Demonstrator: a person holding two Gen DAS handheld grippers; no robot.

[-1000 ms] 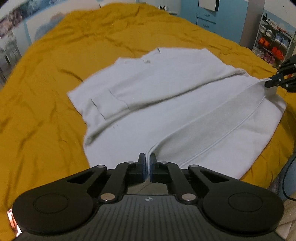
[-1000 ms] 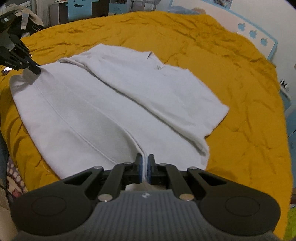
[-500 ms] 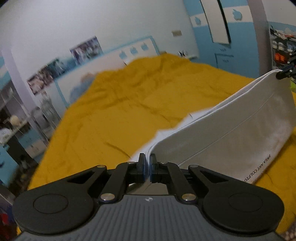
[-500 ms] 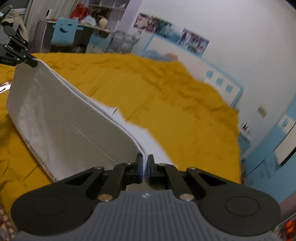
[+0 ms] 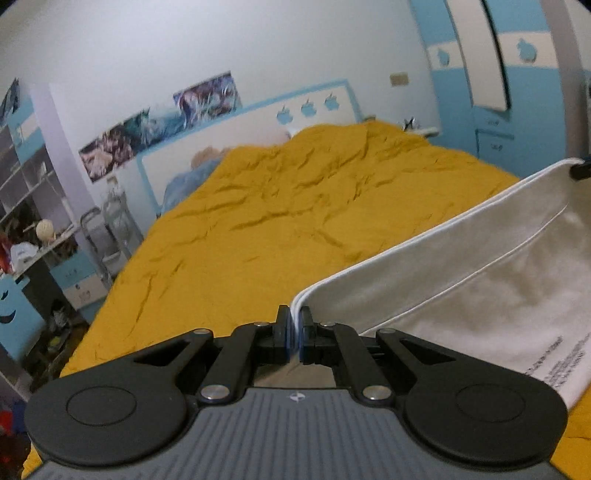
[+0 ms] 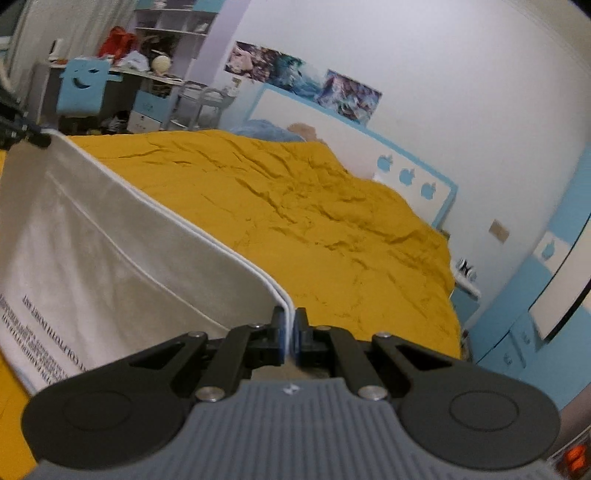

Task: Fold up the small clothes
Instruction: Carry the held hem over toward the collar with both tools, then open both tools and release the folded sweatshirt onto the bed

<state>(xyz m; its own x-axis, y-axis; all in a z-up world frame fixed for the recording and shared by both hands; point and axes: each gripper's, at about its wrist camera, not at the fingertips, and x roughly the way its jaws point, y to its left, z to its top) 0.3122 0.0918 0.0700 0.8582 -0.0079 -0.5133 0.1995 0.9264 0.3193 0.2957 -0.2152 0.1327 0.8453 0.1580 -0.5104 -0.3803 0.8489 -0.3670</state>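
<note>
The white garment is hanging stretched above the mustard bedspread, its doubled hem edge uppermost and printed lettering showing low on the cloth. The left gripper is pinching one end of that hem and the right gripper is pinching the other. Beyond the bedspread, a white headboard with blue apple shapes is standing against the wall.

A big bed has a wrinkly yellow cover. Its white headboard has blue apples on it. Posters hang on the white wall. Messy shelves and a blue wardrobe stand near the bed.
</note>
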